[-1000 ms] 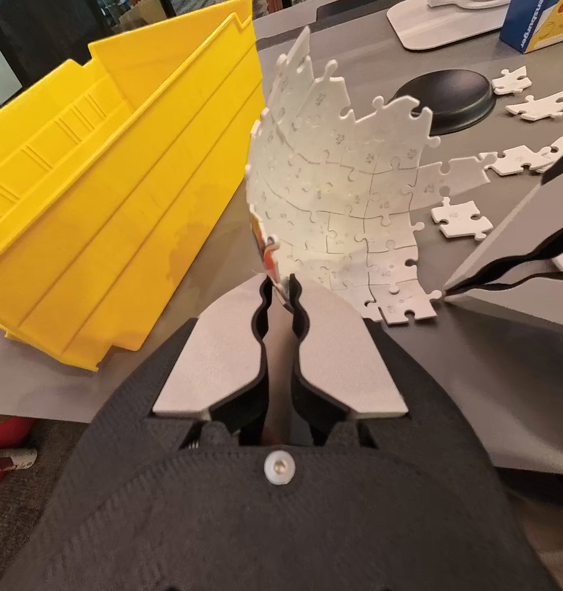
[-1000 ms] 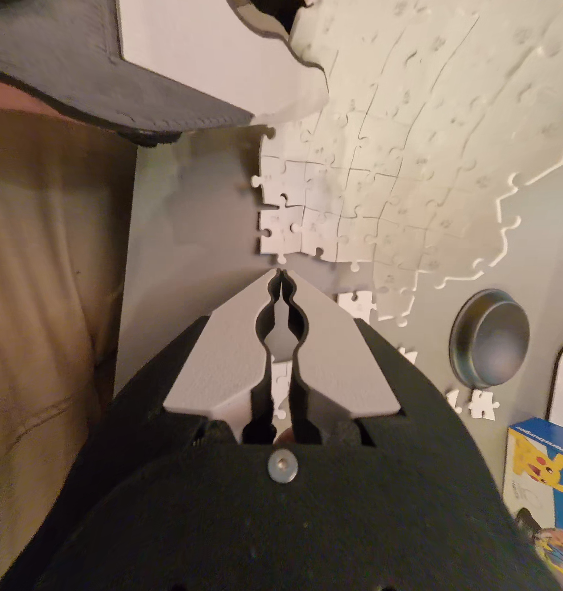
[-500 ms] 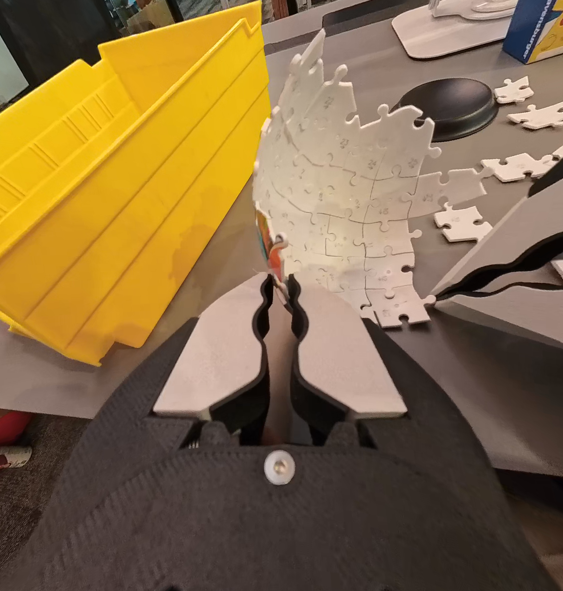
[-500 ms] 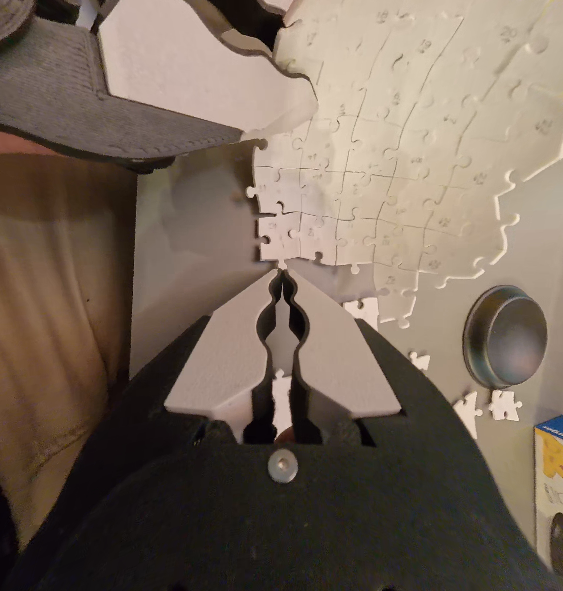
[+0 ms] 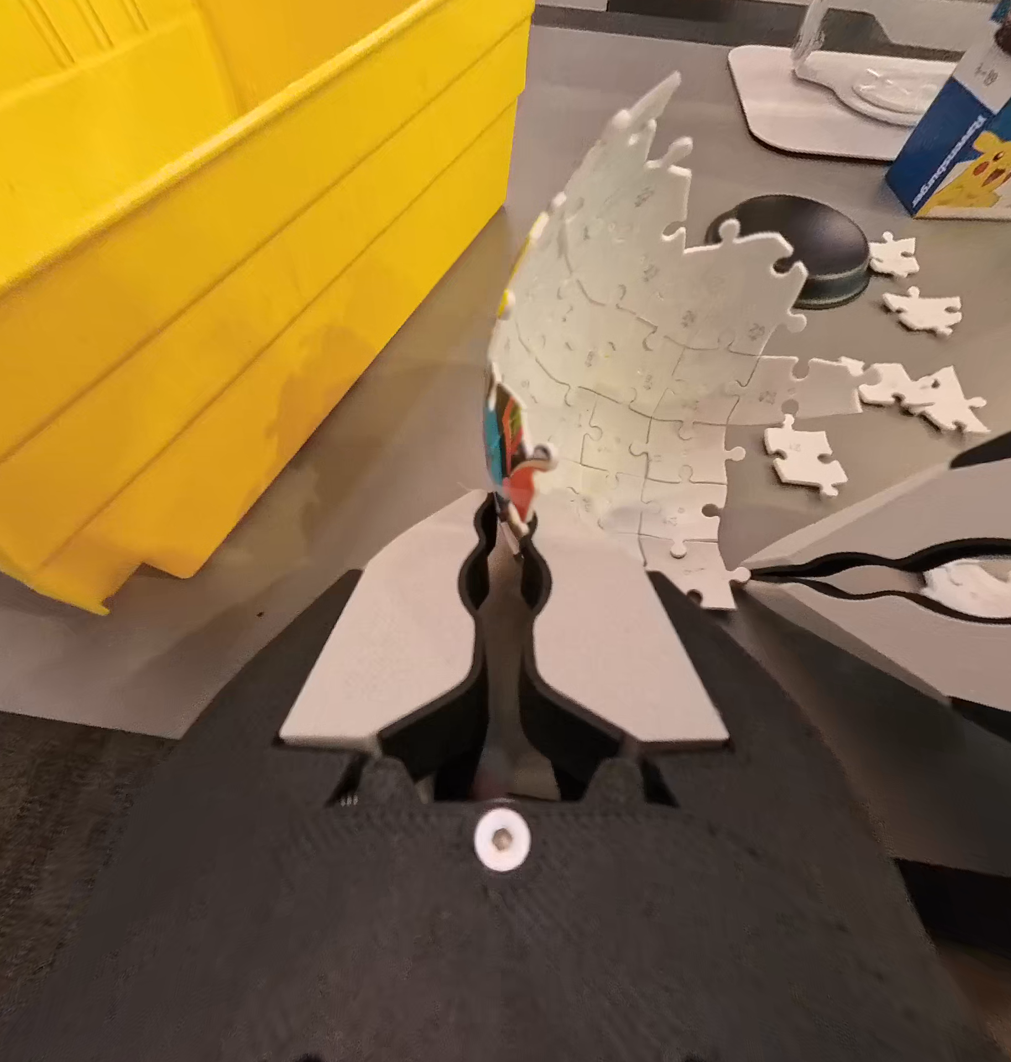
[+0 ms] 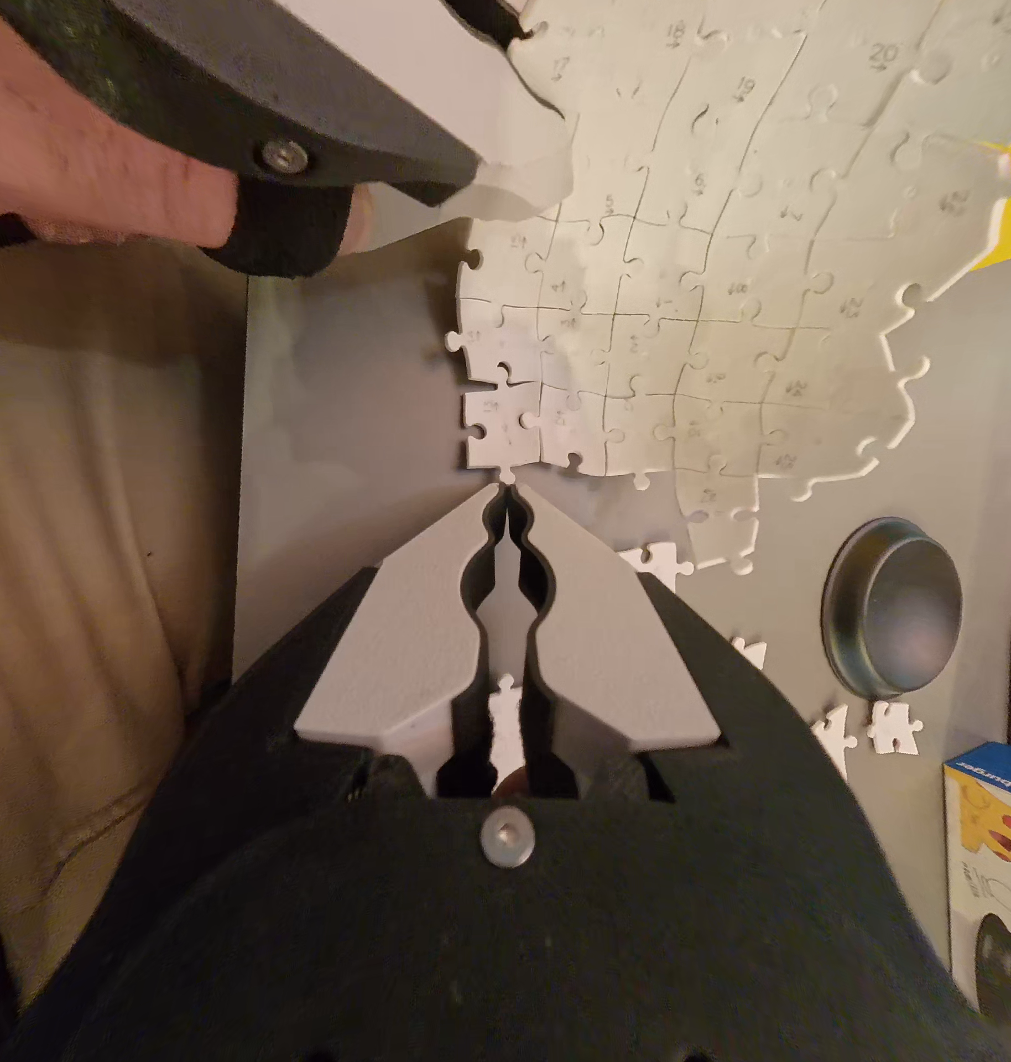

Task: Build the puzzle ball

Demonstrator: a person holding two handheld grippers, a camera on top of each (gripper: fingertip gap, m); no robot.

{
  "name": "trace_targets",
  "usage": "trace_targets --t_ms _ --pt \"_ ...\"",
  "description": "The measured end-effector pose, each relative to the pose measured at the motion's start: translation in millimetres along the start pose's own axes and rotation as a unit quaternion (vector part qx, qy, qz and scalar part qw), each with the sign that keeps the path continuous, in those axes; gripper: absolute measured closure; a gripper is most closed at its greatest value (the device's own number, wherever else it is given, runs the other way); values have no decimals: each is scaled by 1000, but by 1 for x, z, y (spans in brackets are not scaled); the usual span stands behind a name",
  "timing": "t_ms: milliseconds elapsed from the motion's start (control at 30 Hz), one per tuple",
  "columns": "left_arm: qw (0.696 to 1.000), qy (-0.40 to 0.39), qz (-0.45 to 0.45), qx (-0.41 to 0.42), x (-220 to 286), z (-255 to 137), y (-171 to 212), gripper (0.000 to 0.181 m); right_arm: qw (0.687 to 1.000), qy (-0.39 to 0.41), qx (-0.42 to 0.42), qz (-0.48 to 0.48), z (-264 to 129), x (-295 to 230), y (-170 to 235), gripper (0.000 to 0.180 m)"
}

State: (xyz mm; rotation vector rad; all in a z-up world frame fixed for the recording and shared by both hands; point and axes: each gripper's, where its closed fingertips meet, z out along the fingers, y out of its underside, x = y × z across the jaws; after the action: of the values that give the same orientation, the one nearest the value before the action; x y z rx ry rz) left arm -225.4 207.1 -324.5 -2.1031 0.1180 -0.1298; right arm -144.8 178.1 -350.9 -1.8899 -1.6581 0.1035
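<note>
Two tongs are recorded, nearest first. The left tongs point(image 5: 506, 520) are pinched on the lower edge of the curved puzzle shell point(image 5: 635, 368), which is held upright above the grey surface point(image 5: 331, 517), its printed face turned toward 9 o'clock and its blank white back toward 3 o'clock. The right tongs point(image 6: 506, 488) are pressed together at the tips, nothing being seen between them; the tips are set against a tab on the shell's corner piece point(image 6: 500, 431). In the left wrist view they enter from 3 o'clock point(image 5: 747, 574).

Risks, as judged:
- The shell is carried by one narrow pinch only. A push at the corner could twist it in the grip or make the seams pop apart.
- The corner piece appears slightly unseated along one seam; it could be knocked out rather than pressed home.

Farther items:
- Loose pieces point(image 5: 805, 454), white side up, at 2 o'clock on the surface.
- Black round stand point(image 5: 802, 241), beyond the shell.
- Yellow bin point(image 5: 233, 241), at 10 o'clock.
- Blue and yellow box point(image 5: 968, 143), farthest, at 1 o'clock.

Writing: small marks are printed on the piece backs and lettering on the box; neither is transcribed.
</note>
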Motion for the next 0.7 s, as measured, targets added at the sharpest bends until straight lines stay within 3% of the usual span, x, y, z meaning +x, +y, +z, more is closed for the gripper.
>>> trace_targets --t_ms 700 --pt "1000 -11 5 15 2 -5 0 175 995 -11 19 96 0 -4 -3 180"
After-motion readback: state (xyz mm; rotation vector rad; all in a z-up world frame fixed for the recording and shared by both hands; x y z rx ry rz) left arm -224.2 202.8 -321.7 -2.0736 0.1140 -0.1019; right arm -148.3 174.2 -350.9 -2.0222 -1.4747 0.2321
